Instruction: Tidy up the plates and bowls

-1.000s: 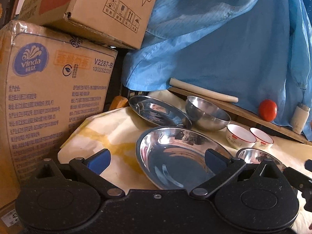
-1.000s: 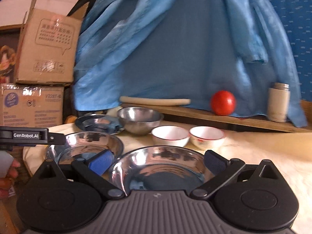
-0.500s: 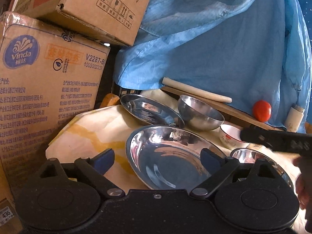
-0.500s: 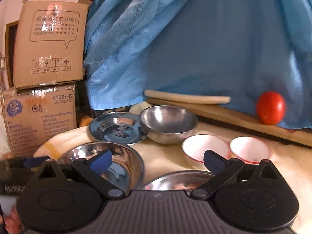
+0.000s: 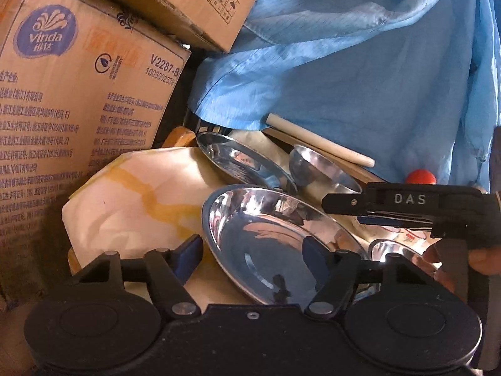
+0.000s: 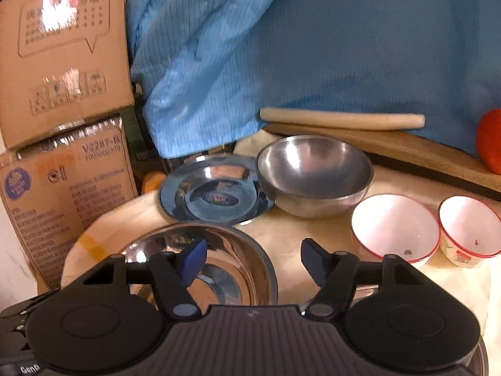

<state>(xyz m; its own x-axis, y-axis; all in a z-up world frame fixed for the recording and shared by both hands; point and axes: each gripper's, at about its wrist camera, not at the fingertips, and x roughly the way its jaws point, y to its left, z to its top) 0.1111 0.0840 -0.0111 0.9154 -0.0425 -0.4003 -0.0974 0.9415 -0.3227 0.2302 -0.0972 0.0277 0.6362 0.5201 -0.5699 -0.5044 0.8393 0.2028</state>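
While half a second back framing the nearest dish, now carried forward: right claw [image 6: 253, 258] spread wide, empty, over the desk [image 6: 300, 235] facing the steel bowl [image 6: 314, 175]. Left claw [image 5: 252, 255] likewise apart around the big steel plate [image 5: 275, 244]. Probably bowl first.

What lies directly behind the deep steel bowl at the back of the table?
Behind the deep steel bowl a wooden board carries a pale rolling pin, with blue cloth hanging beyond. The cloth hides whatever stands behind it.
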